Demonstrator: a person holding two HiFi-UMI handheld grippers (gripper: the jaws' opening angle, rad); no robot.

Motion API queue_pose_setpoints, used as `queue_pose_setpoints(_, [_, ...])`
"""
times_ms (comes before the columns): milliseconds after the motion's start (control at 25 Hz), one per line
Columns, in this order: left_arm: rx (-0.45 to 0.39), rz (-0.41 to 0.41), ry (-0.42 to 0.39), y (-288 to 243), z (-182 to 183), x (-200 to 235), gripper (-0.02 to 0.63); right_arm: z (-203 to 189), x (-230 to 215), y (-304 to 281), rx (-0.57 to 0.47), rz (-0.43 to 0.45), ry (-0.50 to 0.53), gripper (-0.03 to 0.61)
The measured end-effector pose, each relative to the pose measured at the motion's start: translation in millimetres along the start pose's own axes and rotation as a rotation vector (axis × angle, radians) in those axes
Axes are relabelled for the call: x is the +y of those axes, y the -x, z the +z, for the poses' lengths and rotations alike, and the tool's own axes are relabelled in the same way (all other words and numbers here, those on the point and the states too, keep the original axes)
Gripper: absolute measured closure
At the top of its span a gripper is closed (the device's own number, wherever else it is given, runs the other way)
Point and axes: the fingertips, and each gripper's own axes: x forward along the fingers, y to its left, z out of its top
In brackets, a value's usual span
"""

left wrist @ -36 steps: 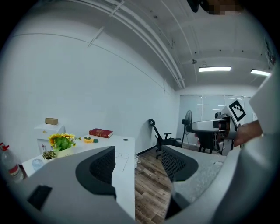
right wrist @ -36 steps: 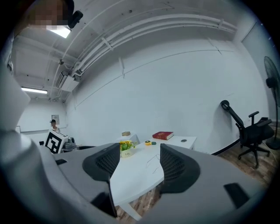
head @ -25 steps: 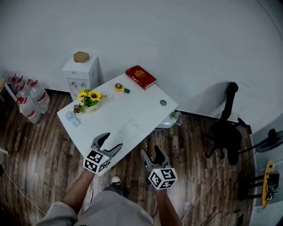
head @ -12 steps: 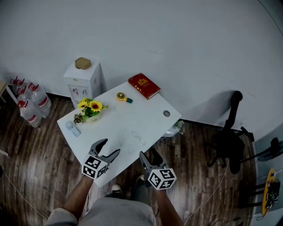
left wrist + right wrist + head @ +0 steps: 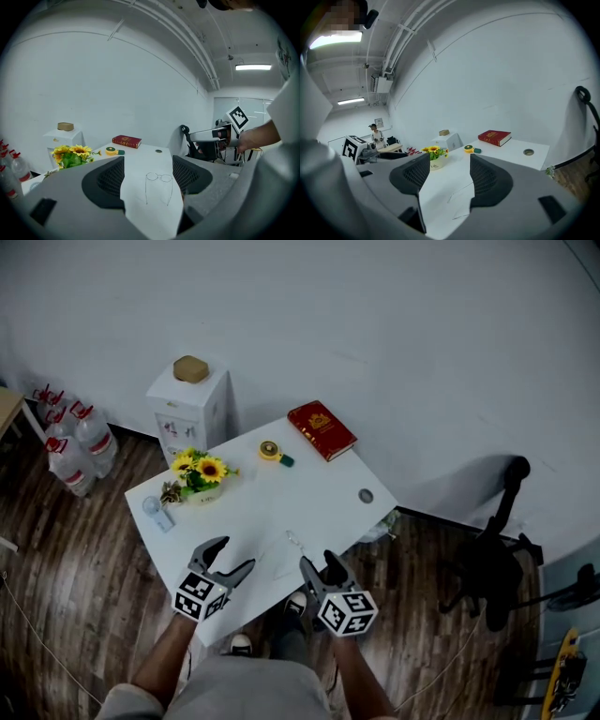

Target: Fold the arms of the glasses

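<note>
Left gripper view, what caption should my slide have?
Open left tool aims at unfolded glasses on the white table.

Head view: the glasses [image 5: 296, 544] are faint lines, too small to tell how the arms lie. The tabletop [image 5: 309, 474] near corner at 6 o'clock is hidden behind the left tongs [image 5: 234, 554]. Book [image 5: 322, 430] cover print is unreadable. A dark object [image 5: 579, 585] is cut off at 3 o'clock and a yellow one [image 5: 562, 673] at 5 o'clock; can't identify either.

Right gripper view: the right tongs [image 5: 449, 159], jaws just eased closer with nothing gripped, cover the lenses. The chair [image 5: 585, 101] is cut off at 3 o'clock.
</note>
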Motion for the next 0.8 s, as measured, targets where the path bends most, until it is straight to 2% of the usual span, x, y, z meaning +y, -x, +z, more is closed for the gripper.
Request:
queue_pose_setpoints(280, [0.038,0.046,0.033,-30,-5,26,0.295,-5,-38,-51,0.076,0.044,-0.020,0.318])
queue_pose_setpoints(560, [0.068,0.119,0.071,-67,-10,52,0.295,-29,-85,-103,0.210,0.121,-0.066,0.310])
queue_pose_setpoints(800, [0.076,0.198,0.110,-88,-18,79,0.295,-72,-114,-141,0.448,0.258,-0.200,0.328])
